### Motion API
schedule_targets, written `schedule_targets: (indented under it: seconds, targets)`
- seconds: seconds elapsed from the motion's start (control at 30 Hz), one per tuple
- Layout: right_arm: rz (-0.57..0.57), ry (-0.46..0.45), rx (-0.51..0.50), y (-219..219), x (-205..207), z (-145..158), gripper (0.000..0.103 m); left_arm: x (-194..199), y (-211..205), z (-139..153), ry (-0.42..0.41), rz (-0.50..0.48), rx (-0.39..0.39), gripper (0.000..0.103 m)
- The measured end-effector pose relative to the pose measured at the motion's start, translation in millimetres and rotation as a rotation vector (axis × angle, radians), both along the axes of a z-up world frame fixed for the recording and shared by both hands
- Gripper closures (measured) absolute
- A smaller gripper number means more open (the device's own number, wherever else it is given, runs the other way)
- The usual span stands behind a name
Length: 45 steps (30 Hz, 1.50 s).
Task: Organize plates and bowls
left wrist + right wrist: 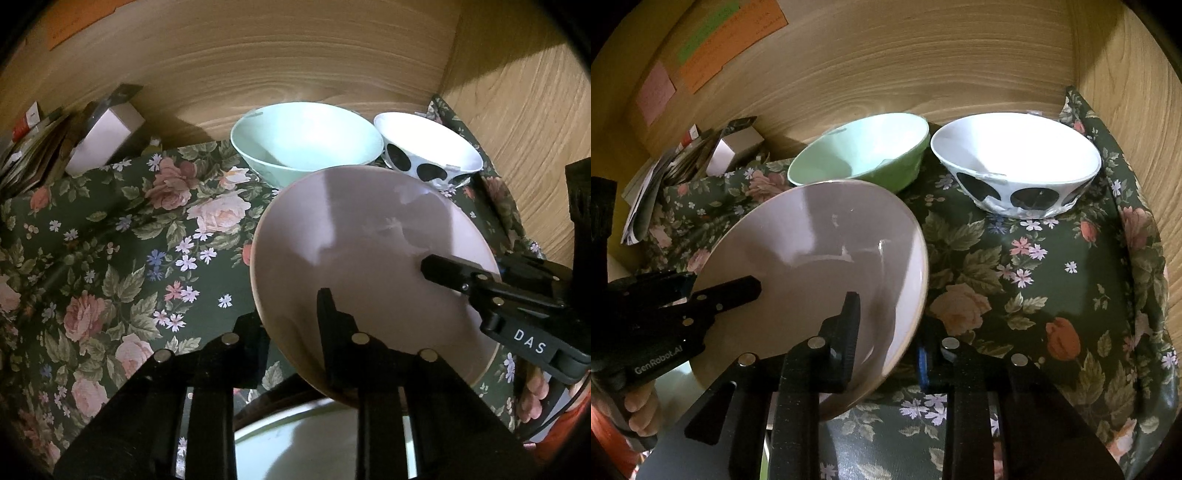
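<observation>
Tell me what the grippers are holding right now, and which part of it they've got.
Both hold the pink plate by its rim: the right gripper at one edge, the left gripper at the opposite edge, each with one finger over the plate's face.

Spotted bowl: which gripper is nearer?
Right. The right gripper clamps the pink plate on the side toward the spotted bowl; the left gripper clamps its far rim.

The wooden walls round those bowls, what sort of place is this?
Probably a shelf or nook in a home. Wood-grain panels close it in at the back and side, a floral cloth covers the surface, and paper notes are stuck to the wall.
</observation>
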State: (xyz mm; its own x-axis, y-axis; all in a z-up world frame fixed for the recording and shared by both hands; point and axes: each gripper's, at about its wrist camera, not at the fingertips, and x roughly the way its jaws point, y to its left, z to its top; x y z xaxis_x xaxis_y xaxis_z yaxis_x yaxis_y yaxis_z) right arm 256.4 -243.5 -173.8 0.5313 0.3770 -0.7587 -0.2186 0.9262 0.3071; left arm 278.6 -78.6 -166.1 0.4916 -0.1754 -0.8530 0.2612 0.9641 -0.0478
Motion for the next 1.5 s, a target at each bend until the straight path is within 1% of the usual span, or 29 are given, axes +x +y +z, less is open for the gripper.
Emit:
schedule_targets:
  seconds: [0.23,0.37,0.5,0.7,1.1,1.5]
  targets:
    - [-0.011,0.001,0.01,-3.5,-2.8,3.6,0.081,-2.7,2.5,4.6,0.0,0.01,-0.022,0.079]
    - [-0.009,-0.01,0.016,-3.1,-7.9,11.1,0.081,-11.2,4.9,15.0,-0.036,0.019,-0.03,0.079]
    - [-0.009,-0.05,-0.002,0.8,-16.5,23.6,0.081,-21.8,9.6,26.6,-0.065,0.023,-0.039,0.079]
    - [0.005,-0.087,0.008,6.2,-27.6,41.8,0.081,-38.8,20.3,46.2,-0.113,0.045,-0.065,0.079]
    - [0.057,-0.162,0.014,33.3,-53.0,71.5,0.081,-75.7,50.5,73.1,-0.186,0.091,-0.08,0.079]
    - [0.146,-0.198,0.015,76.5,-73.5,84.8,0.081,-118.3,91.8,89.8,-0.25,0.175,-0.076,0.079]
